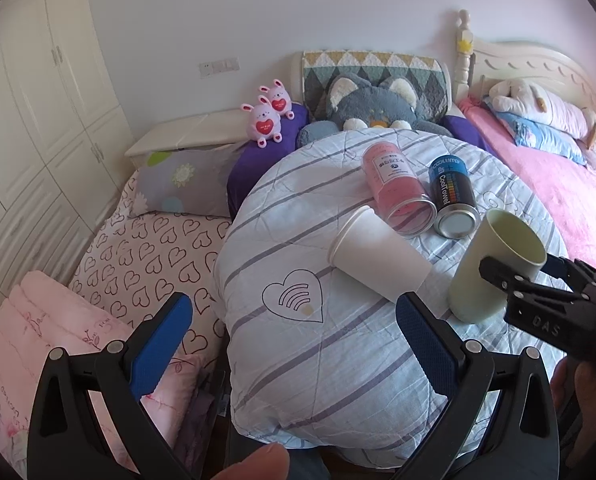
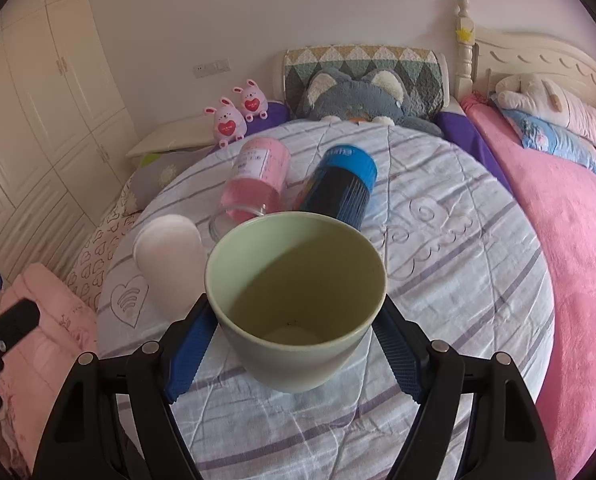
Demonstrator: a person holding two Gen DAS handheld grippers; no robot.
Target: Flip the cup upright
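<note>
A pale green cup (image 2: pixel 294 344) stands mouth-up on the striped quilt (image 2: pixel 457 264), between the blue pads of my right gripper (image 2: pixel 296 356). The jaws sit against its sides, shut on it. In the left wrist view the same cup (image 1: pixel 493 264) is at the right, tilted slightly, with the right gripper (image 1: pixel 513 280) clamped on it. My left gripper (image 1: pixel 294 340) is open and empty, low over the quilt's near edge. A white paper cup (image 1: pixel 377 258) lies on its side left of the green cup; it also shows in the right wrist view (image 2: pixel 170 264).
A pink canister (image 1: pixel 397 188) and a blue-black can (image 1: pixel 453 200) lie on their sides behind the cups. Plush toys (image 1: pixel 373 108) sit at the headboard. A heart-print sheet (image 1: pixel 146 256) and pink folded blanket (image 1: pixel 58 340) lie left; a pink bed (image 1: pixel 557 200) is right.
</note>
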